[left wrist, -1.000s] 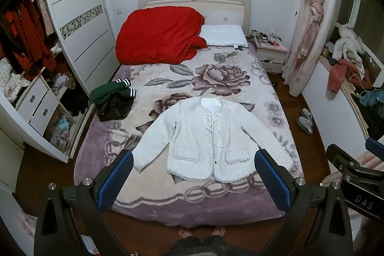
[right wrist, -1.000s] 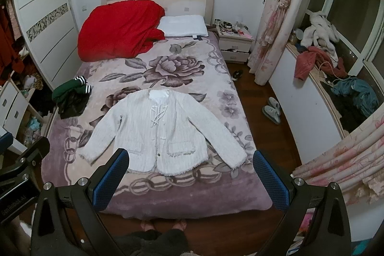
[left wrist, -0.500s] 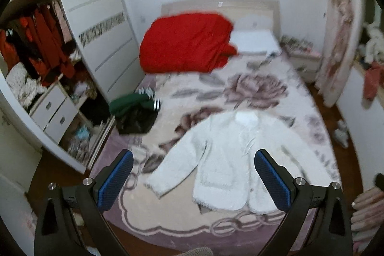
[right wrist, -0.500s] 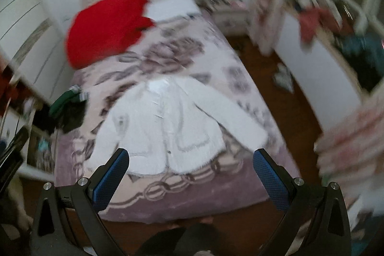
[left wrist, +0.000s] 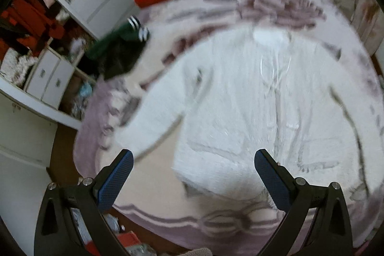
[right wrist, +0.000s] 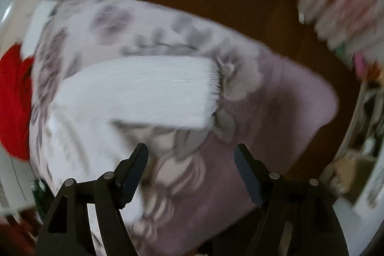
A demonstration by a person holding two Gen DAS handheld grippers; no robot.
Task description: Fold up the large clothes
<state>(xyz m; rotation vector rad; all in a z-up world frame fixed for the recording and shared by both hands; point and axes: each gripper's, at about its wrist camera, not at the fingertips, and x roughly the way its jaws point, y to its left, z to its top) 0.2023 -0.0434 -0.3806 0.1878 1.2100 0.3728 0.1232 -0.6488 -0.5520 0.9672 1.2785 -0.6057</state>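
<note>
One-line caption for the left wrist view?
Open left gripper above the white cardigan spread flat on the floral blanket, nothing between its fingers.

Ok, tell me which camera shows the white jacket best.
The left wrist view: the white jacket fills most of the frame, spread flat on the bed, collar to hem, though blurred. The right wrist view shows only one sleeve and part of the body at the left.

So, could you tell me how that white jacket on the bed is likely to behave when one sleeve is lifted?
The white jacket lies flat and limp, so it will probably drape and sag. Its fuzzy knit looks grippy rather than slippery. The plush blanket may drag on it.
</note>
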